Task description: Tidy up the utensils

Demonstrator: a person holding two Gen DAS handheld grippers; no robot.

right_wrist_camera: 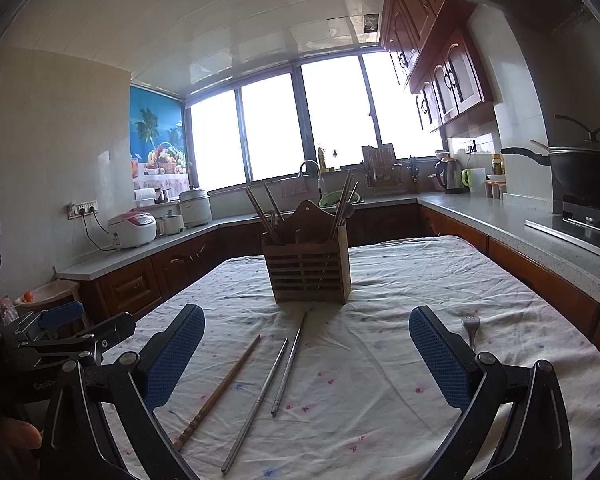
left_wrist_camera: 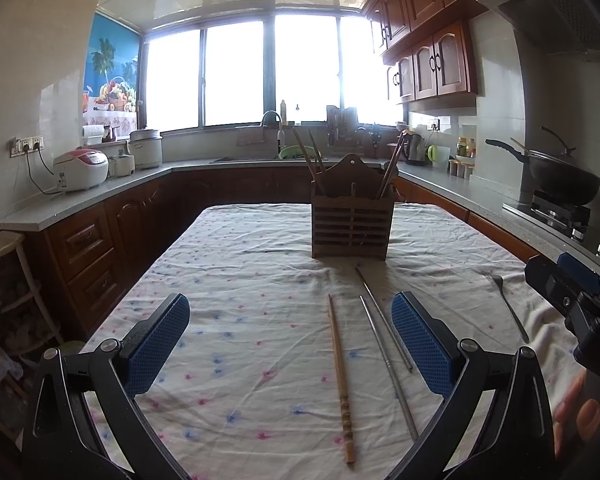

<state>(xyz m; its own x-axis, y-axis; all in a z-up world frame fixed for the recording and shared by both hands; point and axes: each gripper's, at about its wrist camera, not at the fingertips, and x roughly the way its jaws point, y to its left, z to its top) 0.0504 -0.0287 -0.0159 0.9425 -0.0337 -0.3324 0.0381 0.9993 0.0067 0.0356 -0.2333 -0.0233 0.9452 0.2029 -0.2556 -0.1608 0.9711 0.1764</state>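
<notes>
With both the left gripper (left_wrist_camera: 290,344) and right gripper (right_wrist_camera: 306,354) released (nothing held), pinch the wooden chopstick (left_wrist_camera: 341,380) lying before the wooden holder (left_wrist_camera: 352,216) mid-shaft, squarely.

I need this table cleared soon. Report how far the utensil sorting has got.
Done: several chopsticks already stand in the wooden holder. In hand: nothing; the left gripper and right gripper are both open and empty above the cloth. Left: one wooden chopstick, two metal chopsticks and a fork lie loose on the tablecloth in front of the holder.
</notes>
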